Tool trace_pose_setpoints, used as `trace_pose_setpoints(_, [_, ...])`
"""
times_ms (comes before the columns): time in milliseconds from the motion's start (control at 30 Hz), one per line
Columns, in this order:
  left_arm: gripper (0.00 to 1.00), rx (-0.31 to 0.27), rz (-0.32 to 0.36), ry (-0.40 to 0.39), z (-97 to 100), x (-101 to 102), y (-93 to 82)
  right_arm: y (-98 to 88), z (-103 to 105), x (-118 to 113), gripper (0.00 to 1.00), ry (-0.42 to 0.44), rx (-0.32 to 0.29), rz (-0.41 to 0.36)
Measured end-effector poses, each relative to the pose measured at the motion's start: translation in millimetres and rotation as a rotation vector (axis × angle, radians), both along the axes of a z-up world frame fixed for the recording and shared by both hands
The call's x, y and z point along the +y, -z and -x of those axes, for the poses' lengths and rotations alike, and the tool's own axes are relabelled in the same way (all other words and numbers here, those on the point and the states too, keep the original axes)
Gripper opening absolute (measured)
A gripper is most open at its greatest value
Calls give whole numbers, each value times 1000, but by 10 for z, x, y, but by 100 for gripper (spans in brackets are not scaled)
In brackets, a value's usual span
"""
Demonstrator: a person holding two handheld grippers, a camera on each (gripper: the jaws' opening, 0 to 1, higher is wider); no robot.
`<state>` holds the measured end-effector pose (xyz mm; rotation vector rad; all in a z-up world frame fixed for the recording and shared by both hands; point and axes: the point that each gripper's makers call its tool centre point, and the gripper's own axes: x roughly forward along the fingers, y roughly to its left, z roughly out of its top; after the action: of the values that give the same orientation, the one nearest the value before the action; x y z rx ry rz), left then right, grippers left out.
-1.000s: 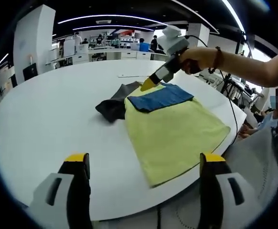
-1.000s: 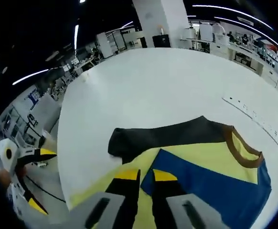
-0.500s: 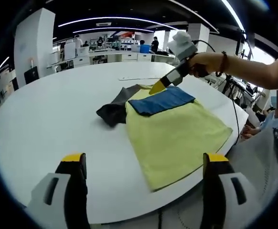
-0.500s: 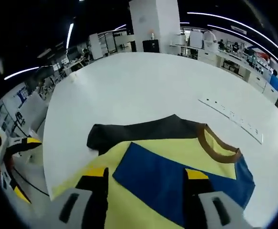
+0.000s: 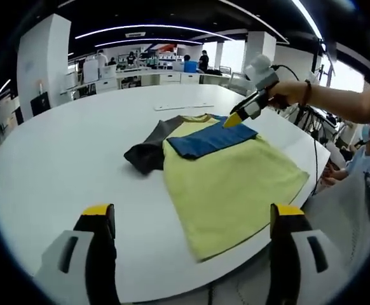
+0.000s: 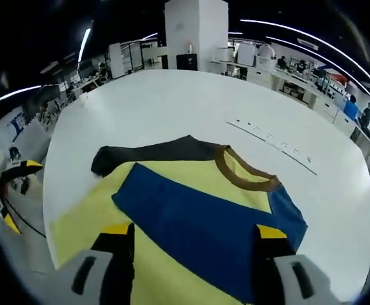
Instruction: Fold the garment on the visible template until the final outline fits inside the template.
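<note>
Meanwhile, both grippers point(image 5: 188, 219) point(image 6: 194, 238) gape empty over the yellow-and-blue cotton T-shirt point(image 5: 226, 171), apparently lining up the next fold.

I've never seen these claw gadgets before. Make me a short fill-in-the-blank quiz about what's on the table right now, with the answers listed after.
1. The shirt lies on a round table whose top is ____.
2. The sleeve folded across the shirt's yellow body is ____.
3. The band around the shirt's collar is ____.
4. The right claw has its two jaws spread ____ above the shirt.

Missing words: white; blue; brown; apart
</note>
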<state>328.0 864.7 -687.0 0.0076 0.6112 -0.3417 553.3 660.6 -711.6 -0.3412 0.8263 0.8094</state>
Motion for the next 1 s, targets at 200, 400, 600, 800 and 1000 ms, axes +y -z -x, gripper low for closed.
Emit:
trace_pose_setpoints(200, [99,-3,4,-2,-45,-55,-29,-18,-39,-346,68,48,-14,-33])
trace_pose_setpoints(400, [99,-19,14,-4,-100,-114,-93,79,-22,-713,61,89,-10,-23])
trace_pose_setpoints(600, [99,-22,16,3,-124,-150,-117,233,50,-1009,56,103,10,8])
trace_pose_setpoints(800, [99,-15,13,17,-115,-195,-111,356,62,-1231,39,148,9,38])
trace_pose_setpoints(1000, [98,-8,12,27,-93,-213,-102,485,143,-1300,30,151,37,67])
